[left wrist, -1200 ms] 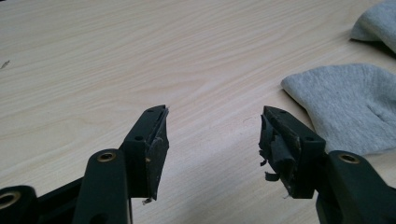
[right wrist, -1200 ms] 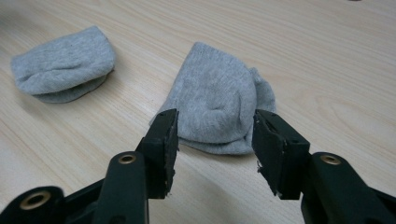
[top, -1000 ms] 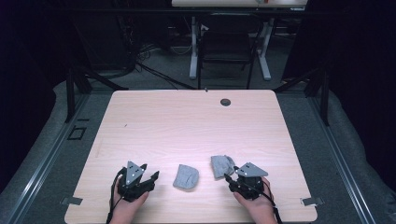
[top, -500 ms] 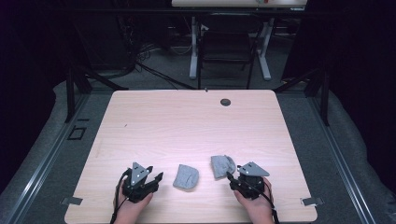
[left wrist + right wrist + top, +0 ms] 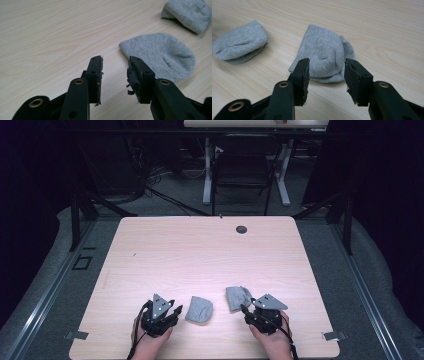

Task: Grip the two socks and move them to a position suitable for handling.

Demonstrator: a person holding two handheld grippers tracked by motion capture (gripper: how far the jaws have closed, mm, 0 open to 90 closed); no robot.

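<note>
I'm looking into a lab or recording studio: a bare wooden tabletop (image 5: 200,260) ringed by black curtains (image 5: 30,195), grey floor mats (image 5: 370,285), loose cables (image 5: 150,185) and a white-legged desk (image 5: 250,124) at the far side.

Each hand (image 5: 150,340) wore no sleeve and carried a black two-jaw gripper (image 5: 177,312) topped by a grey three-cornered plate, with a thin black cable trailing back from it. In the gripper views the jaws were flat black bars with brass-ringed pivot holes. The left gripper's (image 5: 115,72) dark pads were frayed at the edges.
</note>
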